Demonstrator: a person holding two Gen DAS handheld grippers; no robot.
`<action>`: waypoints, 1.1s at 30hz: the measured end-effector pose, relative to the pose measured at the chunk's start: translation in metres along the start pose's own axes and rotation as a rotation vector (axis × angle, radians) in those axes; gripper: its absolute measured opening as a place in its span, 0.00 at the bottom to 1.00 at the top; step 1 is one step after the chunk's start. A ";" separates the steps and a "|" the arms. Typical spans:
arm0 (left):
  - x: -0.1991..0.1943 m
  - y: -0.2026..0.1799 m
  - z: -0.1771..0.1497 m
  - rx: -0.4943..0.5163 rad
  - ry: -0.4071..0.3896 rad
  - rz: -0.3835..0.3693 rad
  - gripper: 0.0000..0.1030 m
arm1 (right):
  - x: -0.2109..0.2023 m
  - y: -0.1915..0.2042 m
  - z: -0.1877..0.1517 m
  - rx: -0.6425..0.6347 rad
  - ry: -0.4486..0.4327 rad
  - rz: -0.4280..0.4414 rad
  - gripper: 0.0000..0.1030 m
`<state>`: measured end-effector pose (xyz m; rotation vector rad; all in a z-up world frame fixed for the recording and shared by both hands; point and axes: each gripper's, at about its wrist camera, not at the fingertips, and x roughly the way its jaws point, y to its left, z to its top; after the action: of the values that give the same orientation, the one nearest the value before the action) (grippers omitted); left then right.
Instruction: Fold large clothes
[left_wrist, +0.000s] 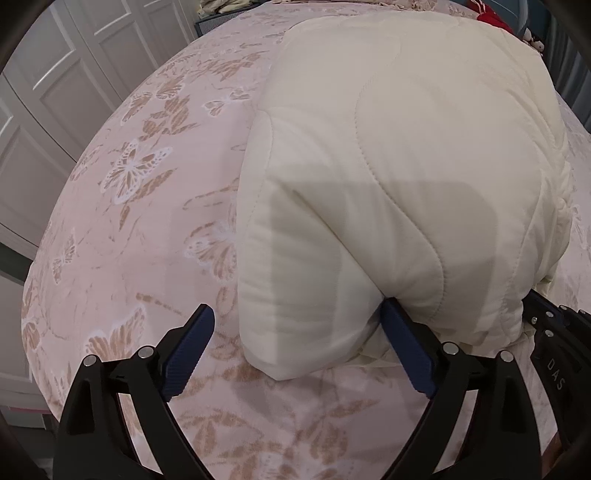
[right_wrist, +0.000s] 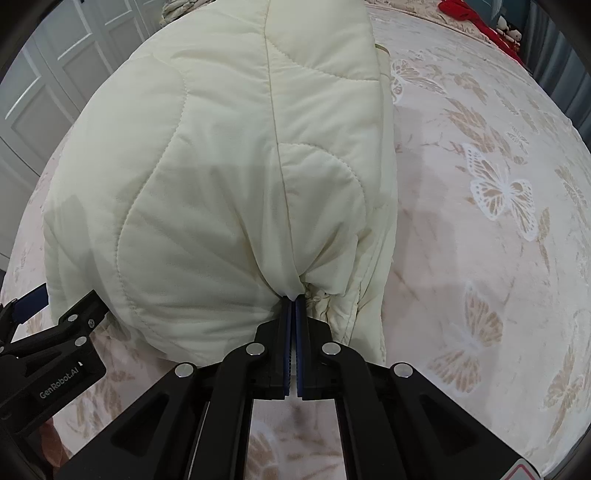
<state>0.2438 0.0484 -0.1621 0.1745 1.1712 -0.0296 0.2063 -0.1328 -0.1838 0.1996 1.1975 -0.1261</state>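
A cream quilted jacket lies folded on the bed; it also fills the right wrist view. My left gripper is open, its blue fingers spread around the jacket's near left corner, the right finger pressed against the fabric. My right gripper is shut on a bunched bit of the jacket's near edge. The right gripper's body shows at the lower right of the left wrist view. The left gripper shows at the lower left of the right wrist view.
The bed has a pink cover with butterfly prints, also in the right wrist view. White wardrobe doors stand to the left. Red cloth and small toys lie at the bed's far right corner.
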 end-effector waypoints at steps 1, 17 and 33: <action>0.001 0.000 0.001 -0.003 0.001 -0.002 0.89 | -0.001 0.002 -0.002 -0.002 -0.002 -0.001 0.00; 0.000 -0.008 0.004 0.020 -0.017 0.050 0.93 | -0.008 0.007 -0.004 -0.032 -0.017 0.000 0.00; -0.126 0.036 -0.070 -0.081 -0.155 0.049 0.92 | -0.157 0.003 -0.080 -0.011 -0.216 -0.019 0.55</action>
<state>0.1348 0.0857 -0.0688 0.1273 1.0114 0.0470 0.0777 -0.1134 -0.0652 0.1606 0.9855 -0.1538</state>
